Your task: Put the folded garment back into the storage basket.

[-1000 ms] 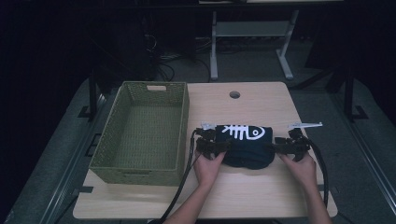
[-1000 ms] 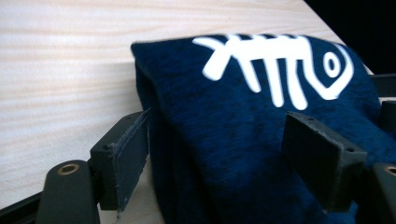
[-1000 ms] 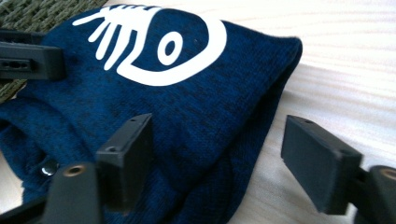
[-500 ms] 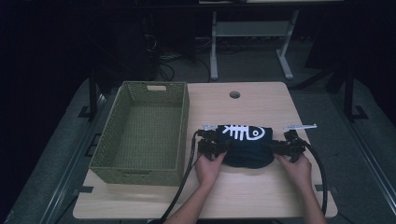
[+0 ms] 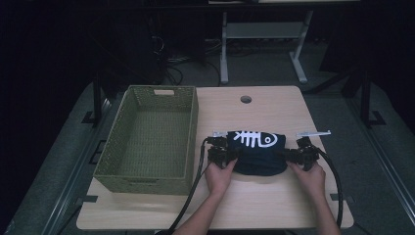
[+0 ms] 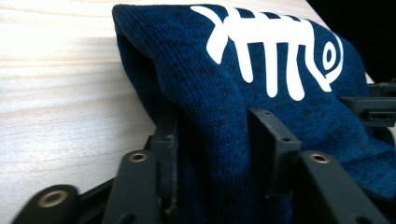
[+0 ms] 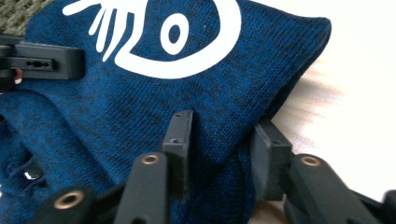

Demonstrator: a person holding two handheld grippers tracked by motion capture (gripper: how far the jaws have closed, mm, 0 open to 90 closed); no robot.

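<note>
On the pale wooden surface (image 5: 274,200), beside the woven basket (image 5: 147,142), lies my folded blue sweater (image 5: 259,154); my left tongs (image 5: 226,155) and right tongs (image 5: 293,155), just closing, pinch its two ends.

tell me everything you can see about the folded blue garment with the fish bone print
The garment is dark blue knit, folded into a thick bundle, with a white fish skeleton printed on top. It lies on the pale wooden table, to the right of the woven basket and apart from it. The left hand-held gripper and the right hand-held gripper have just been closing and each pinches a fold at opposite ends.
</note>
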